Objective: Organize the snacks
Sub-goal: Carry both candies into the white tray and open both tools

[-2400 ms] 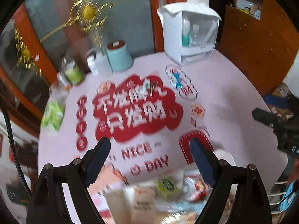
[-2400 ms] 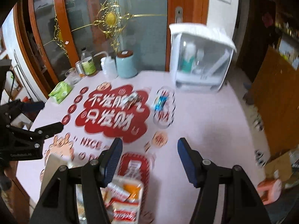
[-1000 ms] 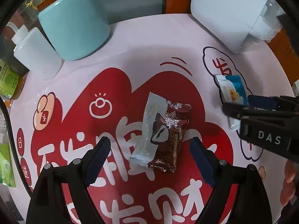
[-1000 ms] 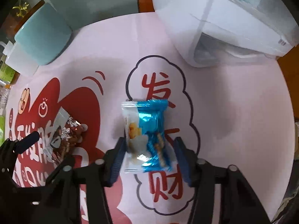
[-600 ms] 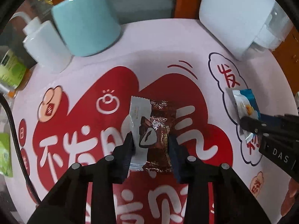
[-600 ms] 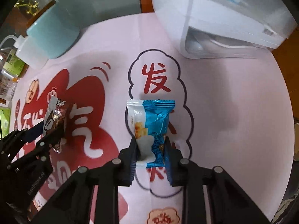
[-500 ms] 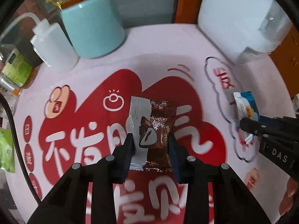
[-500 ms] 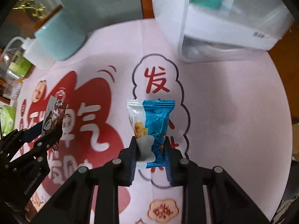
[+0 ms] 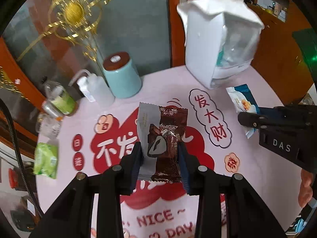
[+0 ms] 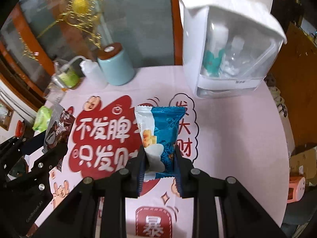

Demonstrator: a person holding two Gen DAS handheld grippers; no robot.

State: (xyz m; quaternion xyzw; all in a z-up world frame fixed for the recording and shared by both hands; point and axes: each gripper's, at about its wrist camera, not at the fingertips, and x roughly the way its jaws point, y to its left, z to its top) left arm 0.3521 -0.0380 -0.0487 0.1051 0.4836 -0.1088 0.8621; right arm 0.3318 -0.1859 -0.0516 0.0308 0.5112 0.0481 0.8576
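Observation:
My left gripper [image 9: 160,158] is shut on a brown and grey snack packet [image 9: 161,138] and holds it upright, lifted above the round pink table [image 9: 257,178]. My right gripper [image 10: 159,158] is shut on a blue and white snack packet [image 10: 160,136], also lifted off the table. The blue packet also shows in the left wrist view [image 9: 242,101] at the right, and the brown packet in the right wrist view [image 10: 57,129] at the left.
A white storage box [image 10: 227,45] stands at the back right. A teal canister [image 9: 120,77], a white squeeze bottle [image 9: 95,91] and a green-labelled bottle [image 9: 61,101] stand at the back left. A green pack [image 9: 46,156] lies at the left edge.
Both grippers closed on their packets and lifted them off the table; the views have pulled back and up from the tablecloth.

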